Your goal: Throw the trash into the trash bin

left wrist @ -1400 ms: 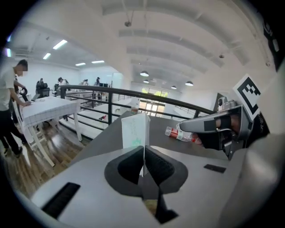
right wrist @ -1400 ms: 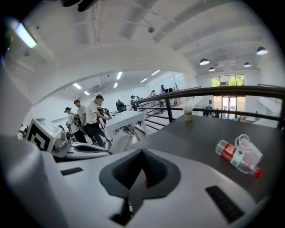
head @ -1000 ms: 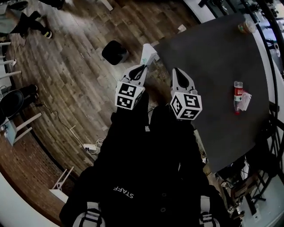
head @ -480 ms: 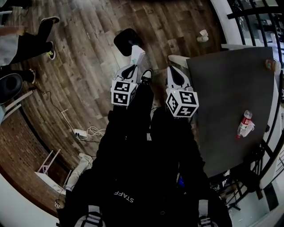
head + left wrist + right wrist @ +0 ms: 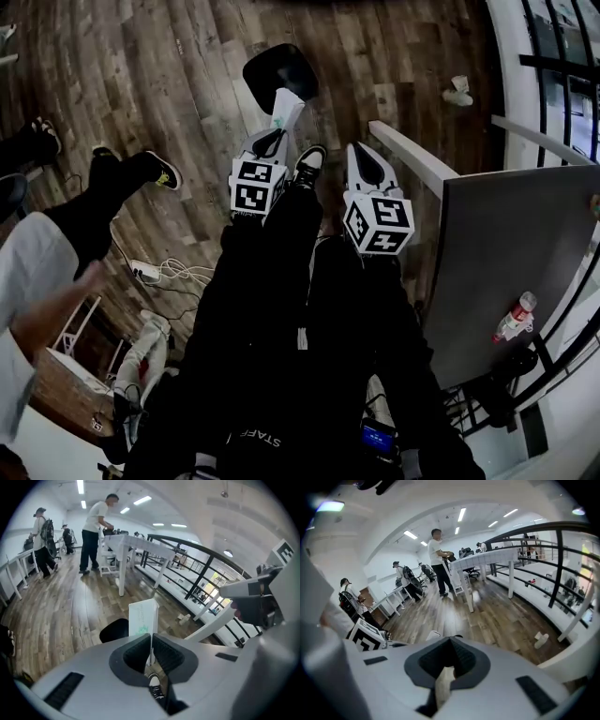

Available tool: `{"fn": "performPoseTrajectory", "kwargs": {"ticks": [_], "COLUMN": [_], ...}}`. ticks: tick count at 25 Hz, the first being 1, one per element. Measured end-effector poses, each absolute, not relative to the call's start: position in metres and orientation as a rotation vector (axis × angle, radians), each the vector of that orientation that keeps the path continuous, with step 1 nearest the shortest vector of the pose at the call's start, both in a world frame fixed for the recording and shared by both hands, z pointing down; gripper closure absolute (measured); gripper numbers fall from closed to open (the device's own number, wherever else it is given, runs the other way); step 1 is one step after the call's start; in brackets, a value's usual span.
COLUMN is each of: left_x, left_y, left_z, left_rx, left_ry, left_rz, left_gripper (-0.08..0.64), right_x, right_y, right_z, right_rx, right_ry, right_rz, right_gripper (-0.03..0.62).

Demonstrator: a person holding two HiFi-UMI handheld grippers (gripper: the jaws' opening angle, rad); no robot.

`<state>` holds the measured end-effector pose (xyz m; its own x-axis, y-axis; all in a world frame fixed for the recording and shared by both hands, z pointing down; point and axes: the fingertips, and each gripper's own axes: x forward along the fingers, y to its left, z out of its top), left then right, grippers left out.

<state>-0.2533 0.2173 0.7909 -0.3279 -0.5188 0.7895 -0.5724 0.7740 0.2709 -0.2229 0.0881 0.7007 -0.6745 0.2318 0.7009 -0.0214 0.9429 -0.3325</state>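
- Head view has swung off the dark grey tabletop, which now sits cut off at the right edge. It looks instead at the wooden floor, where the round black trash bin lies straight ahead.
- Both grippers have come down and forward over the last second. The left gripper now points at the bin, with its load just short of the rim.
- The left gripper's jaws are clamped on the thin edge of a flat white carton with green print. The carton stands upright above the jaws, with the bin right behind it.
- I judge the carry is nearly done; what remains is getting over the opening and letting go.
- The right gripper has its jaws pressed fully together.
- A pale strip shows in the gap behind the right gripper's jaws. I cannot tell whether it is a pinched scrap or something underneath.
- A clear plastic bottle with a red label lies on the tabletop, well apart from the bin, so more trash is left.
- The bin's inside is too dark to read, and my own dark clothing hides the floor below the grippers.
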Motion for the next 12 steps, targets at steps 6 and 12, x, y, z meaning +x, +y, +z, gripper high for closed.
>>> {"fn": "performPoseTrajectory", "kwargs": {"ticks": [6,12], "left_x": [-0.267,-0.279], "left_y": [0.226,0.234], "left_z": [0.882,0.940], "left_rx": [0.759,0.718], "left_ry": [-1.929,-1.911], "left_rz": [0.048,0.020], "left_gripper": [0.540,0.540], "right_x": [-0.242,-0.250], "right_y": [0.101,0.112], "right_z": [0.788,0.847], "right_rx": [-0.164,-0.187], "right_ry": [-2.225,-2.178], "right_rz": [0.386,0.379], "right_gripper": [0.578,0.578]}}
